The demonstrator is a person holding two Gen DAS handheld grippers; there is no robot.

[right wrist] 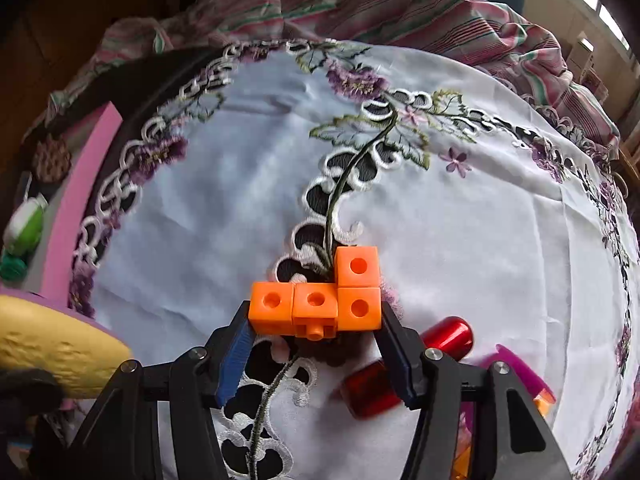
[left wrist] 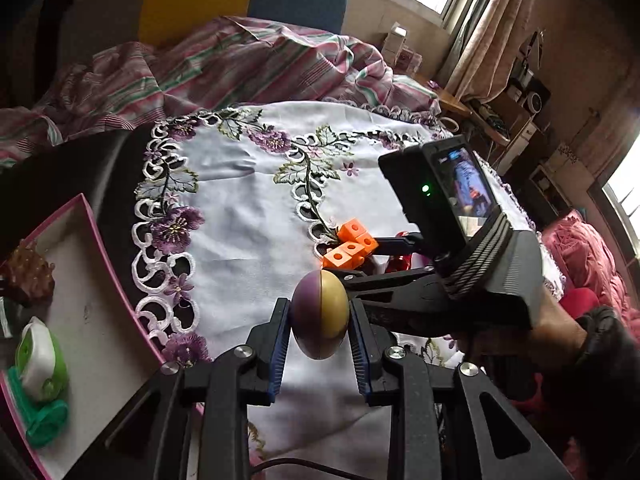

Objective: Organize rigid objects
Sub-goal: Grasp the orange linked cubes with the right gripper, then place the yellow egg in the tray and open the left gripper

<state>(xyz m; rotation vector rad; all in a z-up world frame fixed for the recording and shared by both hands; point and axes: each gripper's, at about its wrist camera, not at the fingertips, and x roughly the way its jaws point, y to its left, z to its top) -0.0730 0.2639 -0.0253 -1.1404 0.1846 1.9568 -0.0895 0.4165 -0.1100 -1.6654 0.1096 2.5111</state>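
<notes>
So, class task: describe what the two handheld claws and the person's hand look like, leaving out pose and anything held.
Both the left claw and right claw have black angular linkages, silver pivot screws and ribbed blue finger pads. The right unit carries a black camera with a lit screen and green light. The hand wears a black glove.

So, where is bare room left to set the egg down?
Bare patches: the tray floor between the brown figurine and the green dispenser, and the white cloth left of the orange cubes. It is crowded right of the cubes, around the red cylinders.
</notes>
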